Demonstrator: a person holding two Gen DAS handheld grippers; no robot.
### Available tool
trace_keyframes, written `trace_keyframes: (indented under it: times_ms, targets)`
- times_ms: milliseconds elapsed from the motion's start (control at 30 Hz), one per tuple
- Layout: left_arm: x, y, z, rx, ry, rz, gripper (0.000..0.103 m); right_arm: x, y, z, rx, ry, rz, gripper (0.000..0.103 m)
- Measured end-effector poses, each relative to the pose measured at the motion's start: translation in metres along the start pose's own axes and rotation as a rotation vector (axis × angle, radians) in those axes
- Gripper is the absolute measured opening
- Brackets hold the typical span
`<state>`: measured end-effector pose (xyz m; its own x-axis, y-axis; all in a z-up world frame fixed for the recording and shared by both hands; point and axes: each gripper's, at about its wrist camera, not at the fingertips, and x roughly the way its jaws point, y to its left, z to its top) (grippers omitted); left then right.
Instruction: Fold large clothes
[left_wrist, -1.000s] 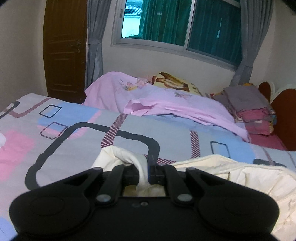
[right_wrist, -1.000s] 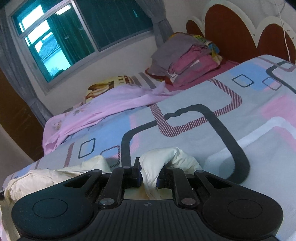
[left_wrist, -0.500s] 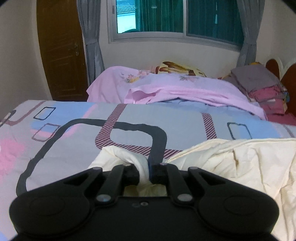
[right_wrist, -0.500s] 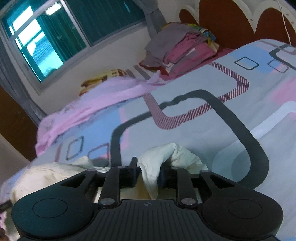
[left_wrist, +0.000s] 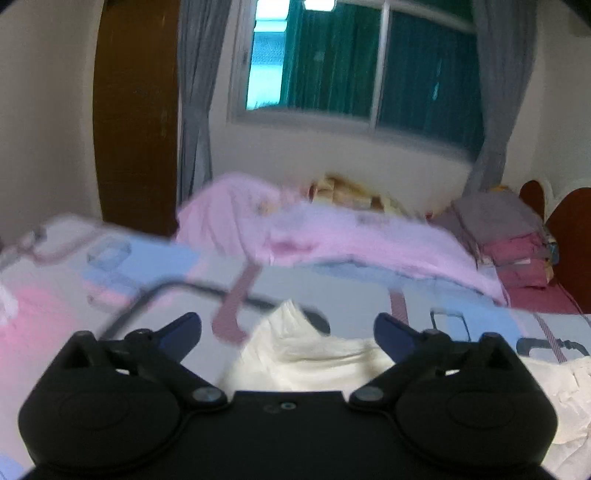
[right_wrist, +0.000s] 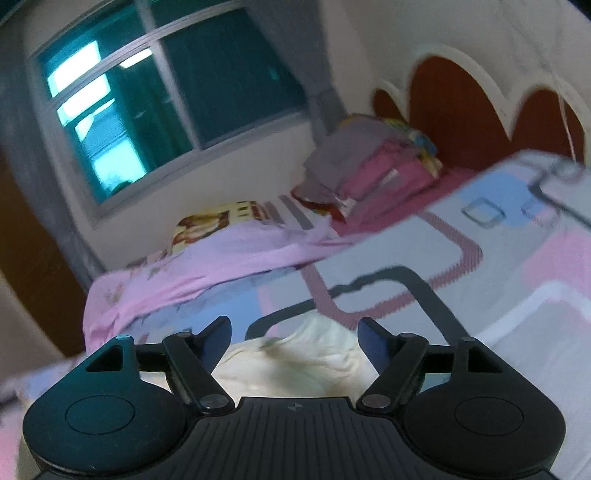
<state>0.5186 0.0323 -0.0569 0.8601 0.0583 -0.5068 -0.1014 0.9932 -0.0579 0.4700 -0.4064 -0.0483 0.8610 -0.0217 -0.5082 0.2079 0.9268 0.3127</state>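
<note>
Both the left gripper (left_wrist: 287, 332) and the right gripper (right_wrist: 294, 334) have fingers spread apart above the rumpled cream garment (left_wrist: 310, 354), lying unheld between them, so folding looks unfinished.

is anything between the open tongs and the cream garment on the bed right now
Nothing visible. The left tongs and right tongs both stand open with the cream garment lying directly between and below their fingers on the patterned bedspread.

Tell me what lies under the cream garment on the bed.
The cream garment lies on the patterned bedspread, whose grey, pink and blue print shows all around it. Whatever is directly beneath the cloth is covered, and both views are blurred.
</note>
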Motion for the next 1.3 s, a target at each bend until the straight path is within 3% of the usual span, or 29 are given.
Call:
trace_keyframes:
  times_ms: [67,233,300,400,533,667,833,967,1300]
  targets:
    - [0.000,-0.001,0.003,0.039,0.011,-0.011,0.094,-0.003,0.014,-0.008,-0.081,-0.007,-0.005,0.075]
    - [-0.008,-0.021,-0.016,0.124,0.029,-0.067,0.090,0.002,0.048,-0.036,-0.216,-0.001,0.003,0.072]
    - [-0.008,-0.041,-0.031,0.197,0.031,-0.080,0.088,0.010,0.065,-0.049,-0.281,0.005,0.014,0.055]
    - [-0.004,-0.068,-0.055,0.282,-0.026,-0.052,0.088,0.029,0.089,-0.067,-0.337,0.011,0.034,0.055]
    - [0.012,-0.089,-0.079,0.385,-0.128,0.024,0.088,0.060,0.104,-0.089,-0.444,0.012,-0.001,0.055]
    - [0.028,-0.090,-0.094,0.359,-0.157,0.047,0.088,0.091,0.092,-0.100,-0.455,0.021,-0.058,0.055]
    - [0.049,-0.086,-0.091,0.304,-0.122,0.048,0.091,0.120,0.088,-0.105,-0.496,-0.007,-0.092,0.055]
    - [0.067,-0.072,-0.087,0.238,-0.053,0.015,0.099,0.143,0.068,-0.105,-0.406,0.039,-0.099,0.055]
    - [0.084,-0.051,-0.091,0.130,0.045,-0.042,0.103,0.160,0.029,-0.103,-0.240,0.110,-0.044,0.056]
